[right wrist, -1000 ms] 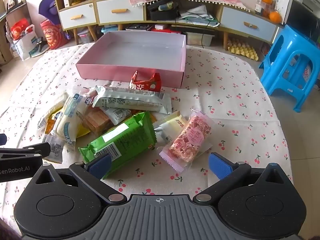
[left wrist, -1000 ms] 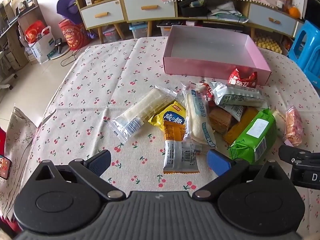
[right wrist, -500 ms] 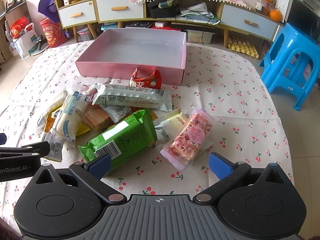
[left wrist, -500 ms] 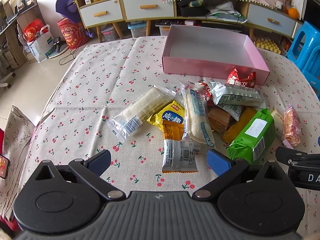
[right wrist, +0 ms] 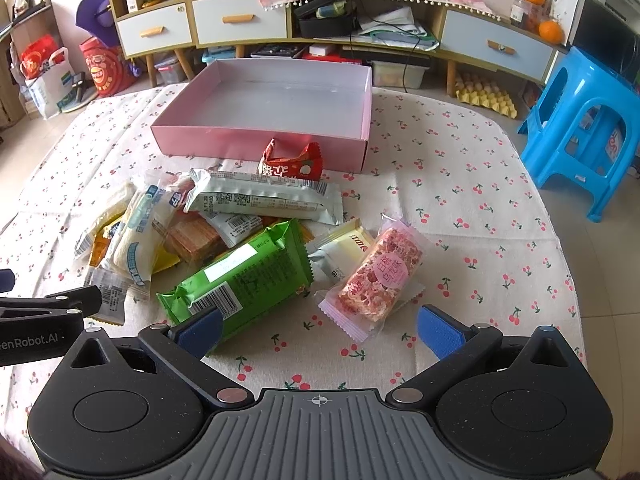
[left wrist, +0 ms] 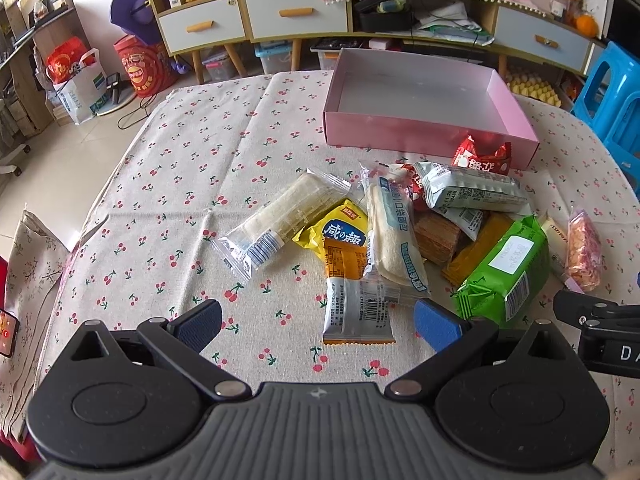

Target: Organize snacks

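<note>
Both units are held low over the near edge of the bench (left wrist: 168, 184), which is covered with a cherry-print cloth.

Left gripper (left wrist: 316, 322): jaws spread wide, nothing between them. The orange-and-silver packet (left wrist: 354, 300) lies flat just ahead of the gap, nearer the right-hand finger. The clear-wrapped white wafer pack (left wrist: 280, 220) lies further ahead and to the left, set diagonally.

Right gripper (right wrist: 318, 328): jaws likewise spread, holding nothing. The green packet (right wrist: 240, 276) lies directly ahead of the left-hand finger, whose blue pad overlaps its near corner in view; contact cannot be confirmed. The pink nougat bar (right wrist: 378, 276), in a clear wrapper with a round pink label, lies just ahead of the gap, tilted diagonally.

Remaining snacks form a loose overlapping heap at mid-bench: a yellow packet (left wrist: 340, 228), a long white-and-blue cake wrapper (left wrist: 394, 240), a brown wafer block (right wrist: 192, 238), a long silver packet (right wrist: 264, 198) and a red crumpled wrapper (right wrist: 290, 164) resting against the front wall of the pink box.

The pink box (right wrist: 256, 142) sits open-topped at the far side of the bench; no snack is visible inside it.
</note>
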Demonstrator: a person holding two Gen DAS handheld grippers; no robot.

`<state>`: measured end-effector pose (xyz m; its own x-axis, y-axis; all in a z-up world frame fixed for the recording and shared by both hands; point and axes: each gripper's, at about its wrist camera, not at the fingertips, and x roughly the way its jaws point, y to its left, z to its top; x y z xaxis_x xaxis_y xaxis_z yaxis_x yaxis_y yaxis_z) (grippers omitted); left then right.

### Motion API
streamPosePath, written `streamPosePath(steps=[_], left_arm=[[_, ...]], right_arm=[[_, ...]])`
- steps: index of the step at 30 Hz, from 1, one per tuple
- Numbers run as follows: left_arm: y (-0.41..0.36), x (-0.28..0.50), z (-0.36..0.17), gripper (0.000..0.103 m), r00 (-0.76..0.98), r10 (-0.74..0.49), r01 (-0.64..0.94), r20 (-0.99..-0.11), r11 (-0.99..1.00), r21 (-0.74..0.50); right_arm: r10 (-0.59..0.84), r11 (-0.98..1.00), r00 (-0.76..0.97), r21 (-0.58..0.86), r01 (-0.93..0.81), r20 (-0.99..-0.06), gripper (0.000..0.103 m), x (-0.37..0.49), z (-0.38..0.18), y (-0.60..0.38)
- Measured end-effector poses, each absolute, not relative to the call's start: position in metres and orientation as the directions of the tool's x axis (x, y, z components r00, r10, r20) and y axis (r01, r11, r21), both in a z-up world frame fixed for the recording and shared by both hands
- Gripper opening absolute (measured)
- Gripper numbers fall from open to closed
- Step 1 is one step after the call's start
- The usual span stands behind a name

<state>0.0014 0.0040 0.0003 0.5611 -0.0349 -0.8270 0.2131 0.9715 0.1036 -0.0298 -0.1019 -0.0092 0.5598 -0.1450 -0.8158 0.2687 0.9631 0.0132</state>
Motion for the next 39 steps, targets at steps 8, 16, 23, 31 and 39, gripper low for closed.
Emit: streamPosePath(steps=[8, 16, 23, 31, 39], left_arm=[[0.004, 0.001, 0.001, 0.103, 0.562, -0.035, 0.213, -0.827, 0.971, 0.104], [0.003, 0.001, 0.001, 0.103, 0.563, -0.036, 0.214, -0.825, 0.971, 0.104], [0.005, 0.001, 0.002, 0.103, 0.565, -0.039, 0.214, -0.824, 0.972, 0.101], [0.007, 0.004, 0.004, 0.103, 0.553, -0.058, 0.221, -0.831, 0.972, 0.08], [0.012, 0.016, 0.022, 0.103, 0.595, -0.11, 0.268, -0.796, 0.961, 0.067]], right_arm=[[-0.145, 0.963, 0.56, 0.013, 0.269, -0.816, 0.103, -0.03, -0.009, -0.102], [-0.146, 0.963, 0.56, 0.013, 0.27, -0.816, 0.103, -0.03, -0.009, -0.103], [-0.146, 0.963, 0.56, 0.013, 0.27, -0.816, 0.103, -0.029, -0.008, -0.102], [-0.141, 0.961, 0.576, 0.029, 0.277, -0.805, 0.103, -0.028, -0.003, -0.106], [-0.071, 0.959, 0.616, 0.116, 0.258, -0.784, 0.103, -0.018, 0.015, -0.12]])
